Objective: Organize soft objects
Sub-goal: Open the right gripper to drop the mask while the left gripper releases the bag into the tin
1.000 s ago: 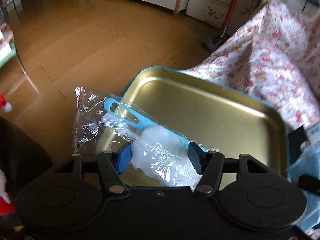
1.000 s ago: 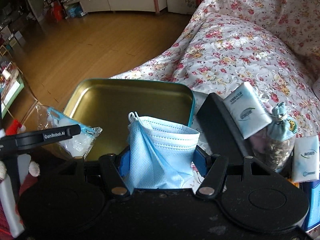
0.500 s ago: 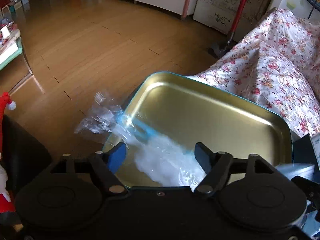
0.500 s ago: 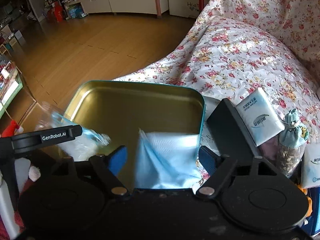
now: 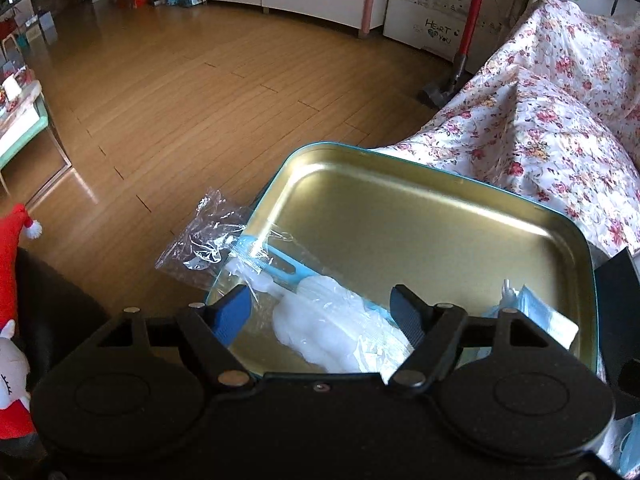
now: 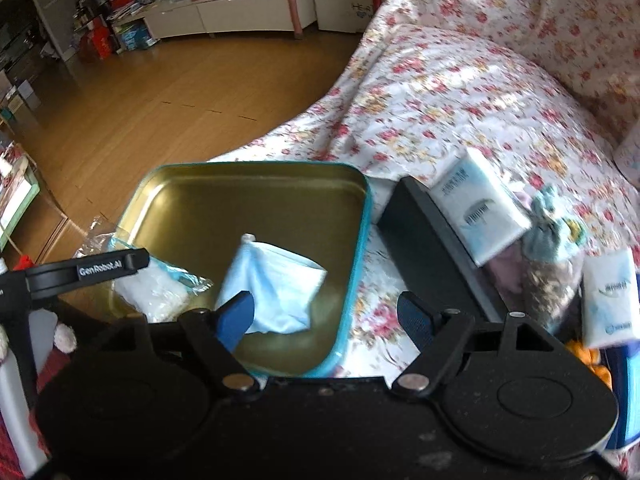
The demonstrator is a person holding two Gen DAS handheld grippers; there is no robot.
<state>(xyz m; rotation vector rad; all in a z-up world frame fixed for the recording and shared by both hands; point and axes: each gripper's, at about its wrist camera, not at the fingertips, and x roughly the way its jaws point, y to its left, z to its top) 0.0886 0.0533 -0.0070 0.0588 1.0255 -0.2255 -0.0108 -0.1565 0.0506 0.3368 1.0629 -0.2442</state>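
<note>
Floral cloth (image 6: 460, 92) spreads beyond and to the right of both grippers, draped over a seat. Ahead of the jaws sits a gold tin tray (image 5: 420, 216) with a teal rim. The left gripper (image 5: 324, 312) stands wide, holding nothing; between and just past its fingers a clear bag of white stuffing (image 5: 316, 320) lies at the tray's near left corner, its loose end hanging over the rim. The right gripper (image 6: 328, 316) is likewise wide and empty; a folded blue face mask (image 6: 276, 288) lies in the tray just beyond its left finger. Two white tissue packs (image 6: 476, 216) rest on a dark box further right.
</note>
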